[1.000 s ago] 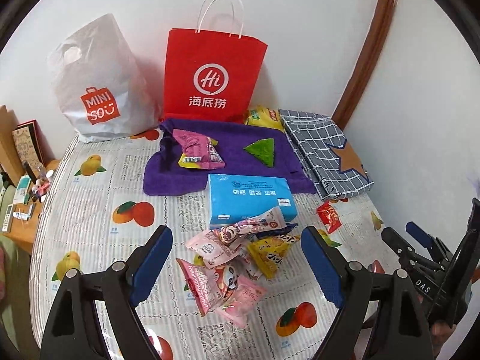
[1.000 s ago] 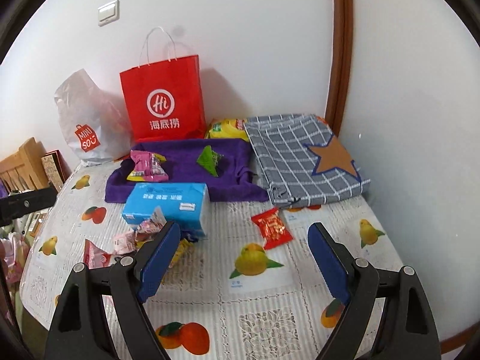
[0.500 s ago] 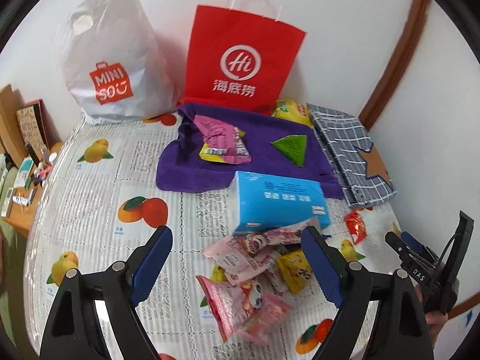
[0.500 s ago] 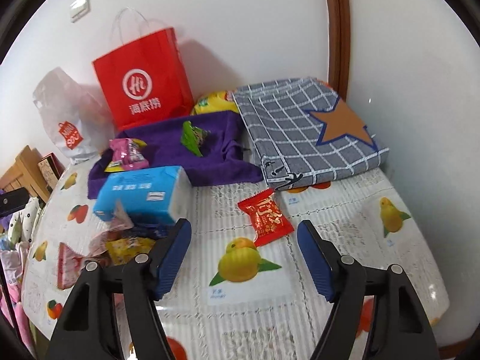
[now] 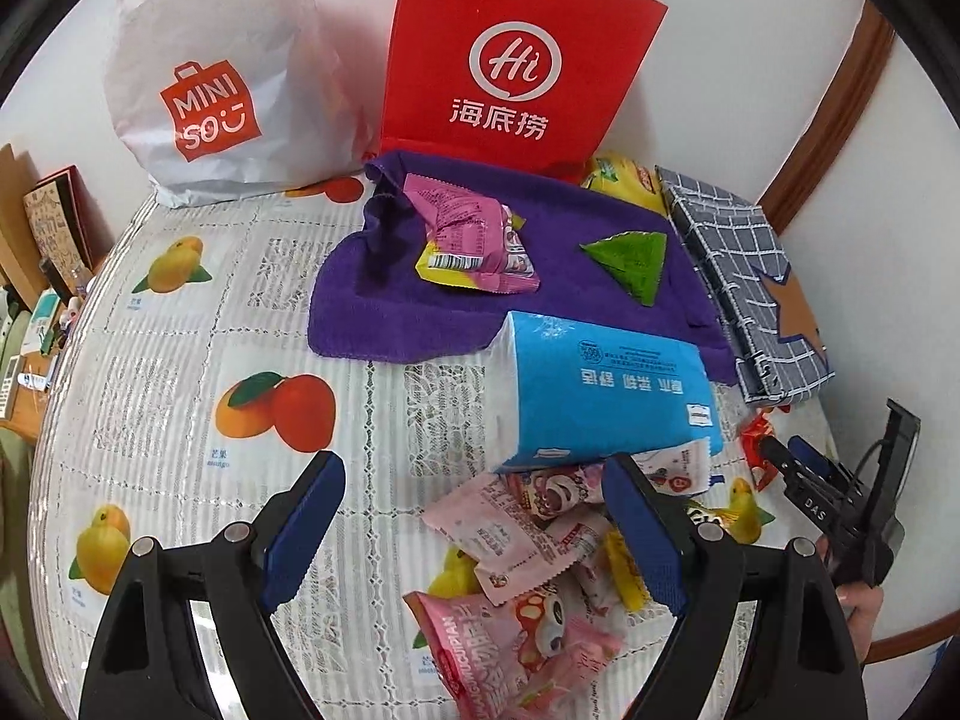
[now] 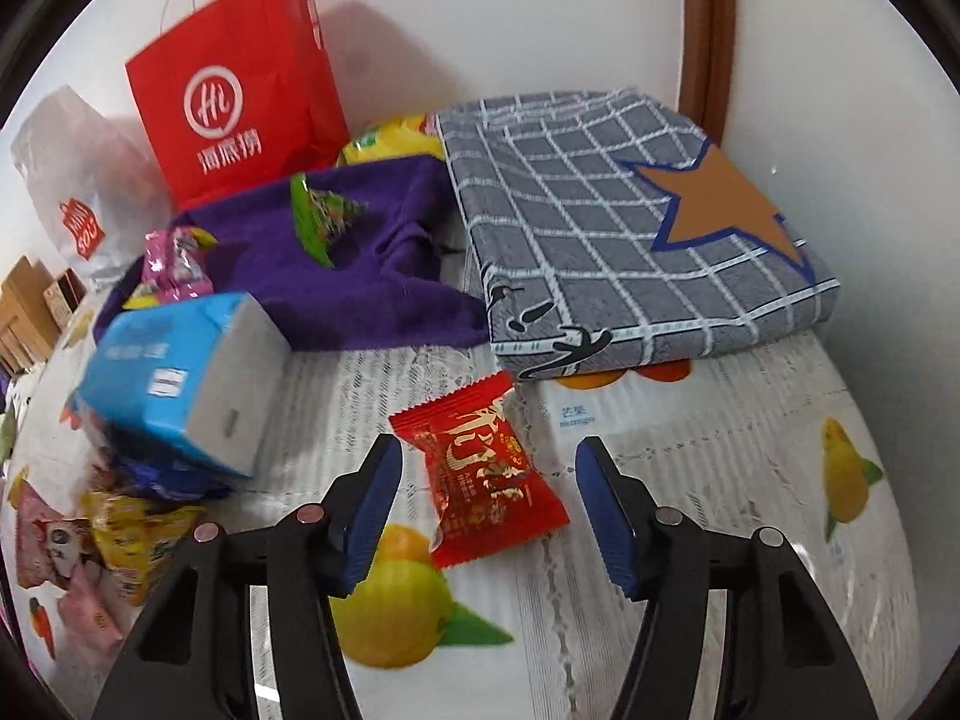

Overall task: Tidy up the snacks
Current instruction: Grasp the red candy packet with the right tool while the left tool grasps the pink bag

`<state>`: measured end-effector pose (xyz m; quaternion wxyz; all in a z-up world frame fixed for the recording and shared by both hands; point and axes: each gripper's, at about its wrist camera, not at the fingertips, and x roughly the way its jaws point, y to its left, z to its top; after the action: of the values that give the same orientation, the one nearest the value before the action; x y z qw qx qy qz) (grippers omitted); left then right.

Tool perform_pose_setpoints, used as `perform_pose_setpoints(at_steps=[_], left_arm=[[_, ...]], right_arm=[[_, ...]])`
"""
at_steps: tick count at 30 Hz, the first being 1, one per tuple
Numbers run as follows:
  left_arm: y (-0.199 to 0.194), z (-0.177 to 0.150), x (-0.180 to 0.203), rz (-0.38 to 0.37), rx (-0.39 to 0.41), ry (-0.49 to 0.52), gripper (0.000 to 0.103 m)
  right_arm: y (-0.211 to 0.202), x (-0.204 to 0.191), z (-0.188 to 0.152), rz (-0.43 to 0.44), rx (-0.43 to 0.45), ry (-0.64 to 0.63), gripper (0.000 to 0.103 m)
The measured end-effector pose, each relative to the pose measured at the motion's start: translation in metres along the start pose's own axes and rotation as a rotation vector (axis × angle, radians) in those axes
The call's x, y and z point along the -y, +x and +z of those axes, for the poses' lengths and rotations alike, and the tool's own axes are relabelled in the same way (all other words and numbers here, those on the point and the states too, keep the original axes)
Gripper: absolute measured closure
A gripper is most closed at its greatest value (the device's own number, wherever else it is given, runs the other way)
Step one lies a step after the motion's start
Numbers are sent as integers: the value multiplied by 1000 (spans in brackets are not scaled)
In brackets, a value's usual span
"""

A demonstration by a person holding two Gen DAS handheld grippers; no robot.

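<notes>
Left wrist view: the left gripper (image 5: 474,531), fingers spread, has drifted closer to the heap of pink snack packets (image 5: 528,546) lying near the blue tissue pack (image 5: 600,384); nothing gripped.

Right wrist view: the right gripper (image 6: 486,507) has advanced, its spread fingers now straddling the red snack packet (image 6: 483,471) (a second ago it lay farther off). Closing on it looks imminent, probably bound for the purple cloth (image 6: 360,276).

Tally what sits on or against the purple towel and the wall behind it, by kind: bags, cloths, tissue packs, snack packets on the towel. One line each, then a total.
Shopping bags: 2, the red paper bag and the white plastic bag
Cloths: 2, the purple towel and the checked cloth
Tissue packs: 1, blue
Snack packets on the towel: 2, pink and green
Total: 7
</notes>
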<state>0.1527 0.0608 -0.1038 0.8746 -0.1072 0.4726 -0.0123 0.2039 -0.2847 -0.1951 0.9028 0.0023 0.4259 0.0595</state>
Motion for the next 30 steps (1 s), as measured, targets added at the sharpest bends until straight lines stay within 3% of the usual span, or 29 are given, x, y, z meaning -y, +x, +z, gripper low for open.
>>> perform_pose_setpoints(at_steps=[7, 8, 9, 21, 25, 30], left_arm=[[7, 4, -10, 36, -18, 1, 16], [9, 3, -13, 42, -20, -3, 17], [10, 3, -15, 43, -25, -6, 17], [16, -33, -17, -50, -116, 20, 17], [20, -51, -11, -119, -151, 22, 16], [37, -72, 0, -135, -197, 37, 17]], right_arm=[[29, -4, -2, -38, -57, -36, 45], [29, -6, -3, -48, -41, -46, 48], [28, -7, -4, -45, -37, -56, 61], [-15, -38, -11, 26, 1, -47, 62], [-34, -49, -20, 36, 16, -49, 62], [-50, -60, -38, 35, -2, -72, 62]])
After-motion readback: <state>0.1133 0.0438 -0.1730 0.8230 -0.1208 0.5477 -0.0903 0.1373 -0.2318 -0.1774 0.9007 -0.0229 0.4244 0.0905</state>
